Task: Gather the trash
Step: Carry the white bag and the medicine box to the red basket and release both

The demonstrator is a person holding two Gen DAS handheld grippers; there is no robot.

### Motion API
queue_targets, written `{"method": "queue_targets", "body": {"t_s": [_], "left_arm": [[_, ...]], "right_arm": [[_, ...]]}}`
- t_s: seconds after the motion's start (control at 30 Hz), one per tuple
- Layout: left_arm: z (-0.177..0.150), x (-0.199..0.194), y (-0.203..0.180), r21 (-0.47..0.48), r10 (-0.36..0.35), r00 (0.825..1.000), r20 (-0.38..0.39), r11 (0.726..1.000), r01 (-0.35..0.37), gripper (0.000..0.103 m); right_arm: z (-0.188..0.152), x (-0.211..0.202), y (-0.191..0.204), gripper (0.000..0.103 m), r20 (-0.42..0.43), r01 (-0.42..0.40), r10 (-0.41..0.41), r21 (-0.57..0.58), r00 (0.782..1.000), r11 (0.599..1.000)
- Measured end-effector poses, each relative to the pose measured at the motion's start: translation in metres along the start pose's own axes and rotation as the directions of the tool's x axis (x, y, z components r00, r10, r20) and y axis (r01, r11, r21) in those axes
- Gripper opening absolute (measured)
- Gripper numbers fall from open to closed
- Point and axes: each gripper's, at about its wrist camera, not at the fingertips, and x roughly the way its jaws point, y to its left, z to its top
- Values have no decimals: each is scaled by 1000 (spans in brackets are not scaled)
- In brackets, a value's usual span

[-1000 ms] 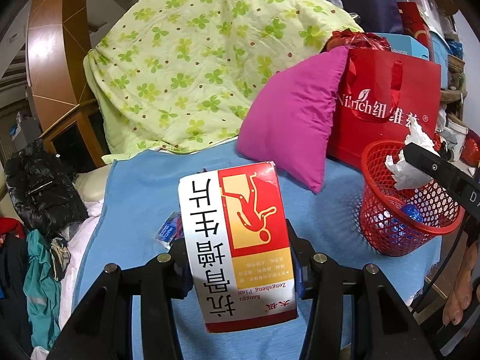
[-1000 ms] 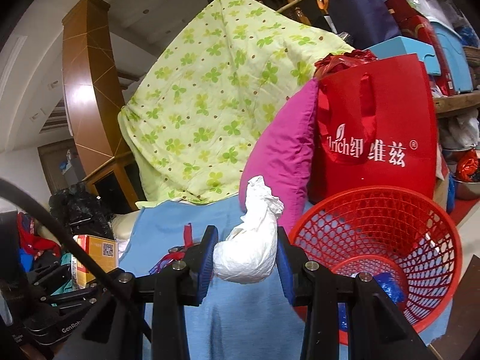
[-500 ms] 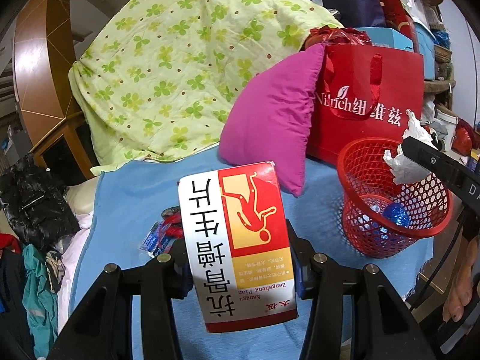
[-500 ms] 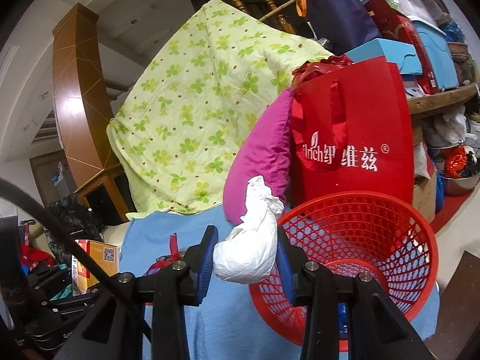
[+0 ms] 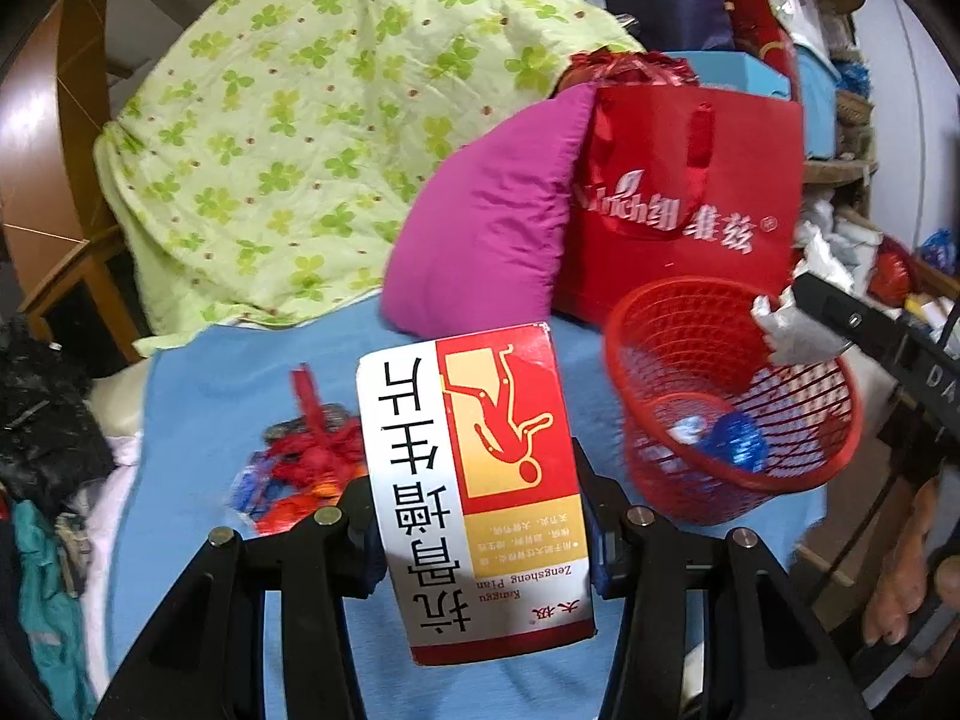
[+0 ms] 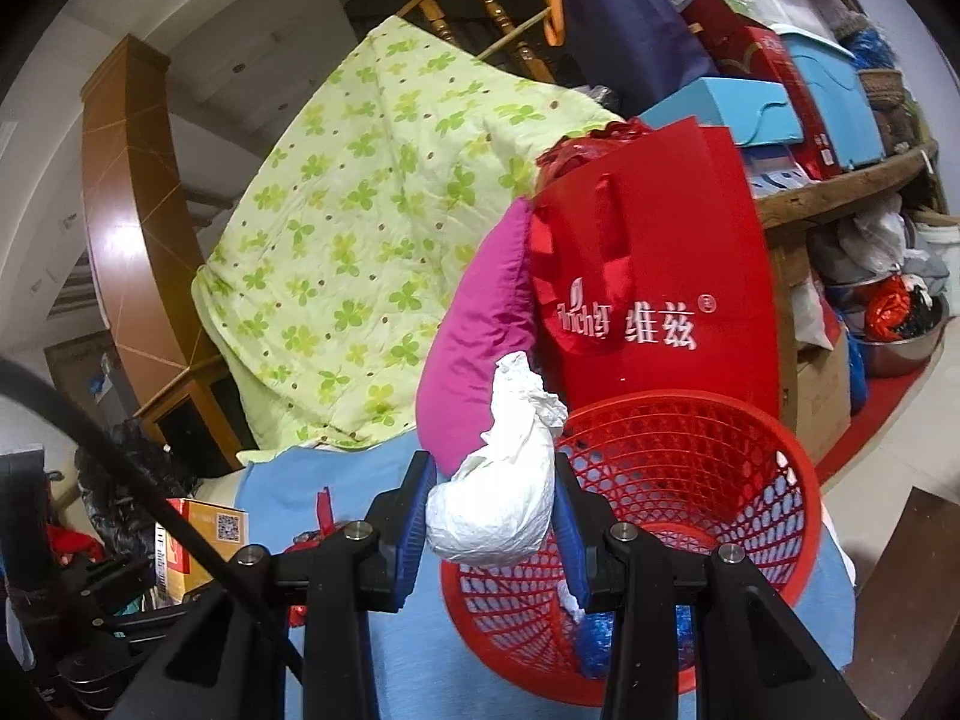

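- Your right gripper [image 6: 493, 507] is clamped on the wad of white tissue [image 6: 501, 492], which sits at the near-left rim of the red basket [image 6: 690, 480], not yet over the mouth.
- Basket lies fwd and right of that claw; looks like a short push right, then drop.
- Your left gripper [image 5: 477, 531] pinches the medicine box [image 5: 471, 480], long axis upright; basket well off to its right, so right hand's nearer.
- More wrappers [image 5: 300, 456] lie on the blue cloth [image 5: 240, 372].

Basket [image 5: 732, 420] right of wrappers [image 5: 300, 456], before bag [image 5: 684, 210].
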Motion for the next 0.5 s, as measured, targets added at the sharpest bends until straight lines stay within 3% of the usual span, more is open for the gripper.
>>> {"method": "queue_targets", "body": {"t_s": [0.23,0.5], "left_arm": [[20,8,-23,13,-143,990,12,990,143,52],[49,27,-65,43,-319,948,8,947,318,53]], "right_arm": [[6,-6,-25,40,14,37,-38,61,999,997],[11,-8,-61,42,7,92,-95,170,995,981]]}}
